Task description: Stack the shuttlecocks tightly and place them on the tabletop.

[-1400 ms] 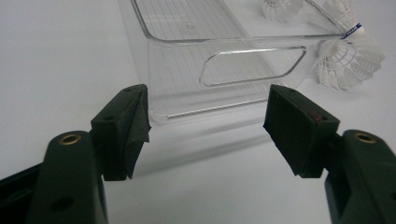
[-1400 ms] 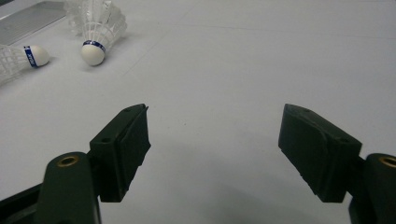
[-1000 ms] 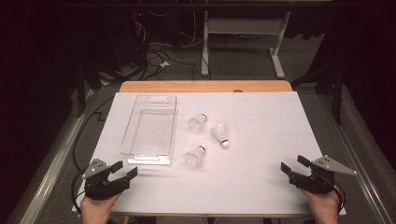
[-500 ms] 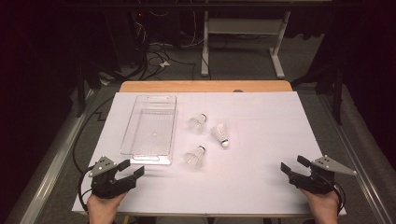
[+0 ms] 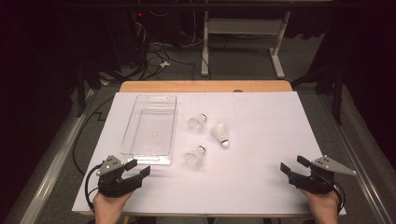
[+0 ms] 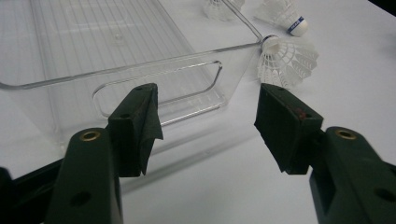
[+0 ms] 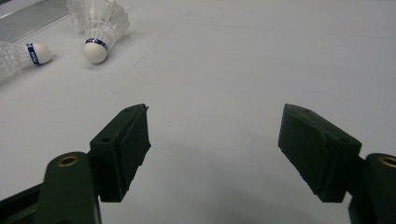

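Note:
Three white shuttlecocks lie mid-table: one point(image 5: 197, 122) beside a clear plastic tray point(image 5: 127, 135), one point(image 5: 219, 134) to its right, one point(image 5: 194, 157) nearest me. My left gripper point(image 5: 137, 169) is at the front left, just short of the tray's near end. Its jaws are open, have just been closing a little, and hold nothing. In the left gripper view the tray's handle wall point(image 6: 56, 107) is straight ahead, with the near shuttlecock point(image 6: 286, 58) to the right. My right gripper point(image 5: 292, 165) rests open and empty at the front right, far from two shuttlecocks point(image 7: 100, 25) point(image 7: 18, 58).
White paper point(image 5: 261, 140) covers the wooden tabletop point(image 5: 205, 86). Metal rails run along both sides of the table. Beyond the far edge are a desk frame point(image 5: 243, 28) and cables on the dark floor.
My left gripper has slid to the right, closer to the tray's near corner, and its jaws stand slightly narrower. The right gripper and the shuttlecocks have not moved.

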A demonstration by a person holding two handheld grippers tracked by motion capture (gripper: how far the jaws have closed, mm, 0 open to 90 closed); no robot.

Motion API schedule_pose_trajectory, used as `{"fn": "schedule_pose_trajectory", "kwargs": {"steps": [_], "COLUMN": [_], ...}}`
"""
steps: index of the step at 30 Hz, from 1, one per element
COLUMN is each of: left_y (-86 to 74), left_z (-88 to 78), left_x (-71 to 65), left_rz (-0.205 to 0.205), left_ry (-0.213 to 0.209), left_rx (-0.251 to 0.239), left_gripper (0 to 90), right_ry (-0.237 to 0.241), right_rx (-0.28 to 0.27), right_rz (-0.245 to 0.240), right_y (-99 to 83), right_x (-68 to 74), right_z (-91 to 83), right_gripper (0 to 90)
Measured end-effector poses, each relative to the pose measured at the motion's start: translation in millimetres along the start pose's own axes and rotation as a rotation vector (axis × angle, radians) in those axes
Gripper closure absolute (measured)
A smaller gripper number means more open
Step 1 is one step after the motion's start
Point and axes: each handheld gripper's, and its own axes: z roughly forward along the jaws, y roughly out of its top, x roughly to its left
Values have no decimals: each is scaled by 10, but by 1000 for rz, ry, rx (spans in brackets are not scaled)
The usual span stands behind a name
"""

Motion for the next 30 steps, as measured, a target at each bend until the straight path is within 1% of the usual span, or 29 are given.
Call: {"fn": "schedule_pose_trajectory", "kwargs": {"steps": [10, 25, 26, 30], "left_y": [51, 187, 200, 239], "left_z": [76, 231, 242, 282], "left_x": [-77, -228, -237, -284], "left_rz": [9, 40, 49, 51], "left_ry": [-26, -66, -67, -77], "left_rx": [2, 13, 14, 15], "left_gripper": [406, 419, 420, 425], "right_ry": [3, 4, 5, 6], "right_rx": [-1, -1, -1, -2], "right_rz": [-4, -4, -4, -4], "right_y": [0, 0, 0, -1], "right_x": [1, 0, 0, 1], "right_z": [-1, -1, -1, -3], "right_gripper": [250, 251, 251, 252]}}
